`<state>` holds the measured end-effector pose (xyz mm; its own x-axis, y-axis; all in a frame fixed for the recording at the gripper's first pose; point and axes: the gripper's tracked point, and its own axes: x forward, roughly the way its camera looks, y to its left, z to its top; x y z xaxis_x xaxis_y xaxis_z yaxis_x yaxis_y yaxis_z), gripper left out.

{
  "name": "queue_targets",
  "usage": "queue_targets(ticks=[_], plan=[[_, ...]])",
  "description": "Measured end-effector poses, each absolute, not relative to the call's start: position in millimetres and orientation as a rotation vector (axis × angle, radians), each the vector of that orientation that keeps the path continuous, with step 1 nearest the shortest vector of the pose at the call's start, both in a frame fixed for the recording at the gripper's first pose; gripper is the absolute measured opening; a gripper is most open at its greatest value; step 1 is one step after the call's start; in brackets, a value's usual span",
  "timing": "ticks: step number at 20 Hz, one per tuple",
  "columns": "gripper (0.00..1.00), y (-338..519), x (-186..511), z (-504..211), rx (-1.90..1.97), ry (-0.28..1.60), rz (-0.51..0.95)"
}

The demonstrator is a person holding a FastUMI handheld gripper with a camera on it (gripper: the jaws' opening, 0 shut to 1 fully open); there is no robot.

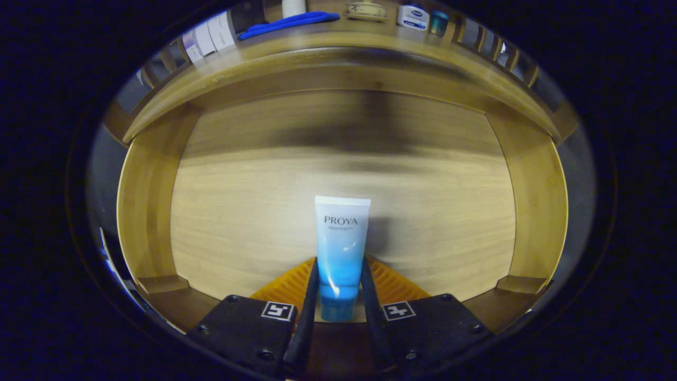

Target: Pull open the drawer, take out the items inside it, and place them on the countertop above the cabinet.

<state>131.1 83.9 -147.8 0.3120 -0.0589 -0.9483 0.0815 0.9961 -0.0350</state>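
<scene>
Gripper (339,288) aimed down into open drawer (148,211), fingers pinching tube (341,248) at its capped end near the drawer's front edge, surface (317,42) beyond.

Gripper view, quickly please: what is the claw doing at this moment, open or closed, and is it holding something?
Claw: closed on the blue-and-white tube, both fingers pressing its lower sides near the cap, inside the open drawer.

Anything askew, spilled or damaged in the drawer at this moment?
Nothing stands out. The gripper is closed on the blue-and-white plastic tube, cap end toward the camera, over the wooden drawer. No spill or damage shows on its floor.
</scene>
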Motion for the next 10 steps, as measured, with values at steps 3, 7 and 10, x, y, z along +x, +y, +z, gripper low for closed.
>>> queue_targets(ticks=[3, 7, 10], plan=[[0.44, 86.3, 128.9, -131.5, 0.035, 1.216, -0.06], [0.44, 88.9, 123.4, -94.6, 0.034, 1.145, -0.005], [0.44, 90.9, 120.7, -62.2, 0.027, 1.093, 0.025]])
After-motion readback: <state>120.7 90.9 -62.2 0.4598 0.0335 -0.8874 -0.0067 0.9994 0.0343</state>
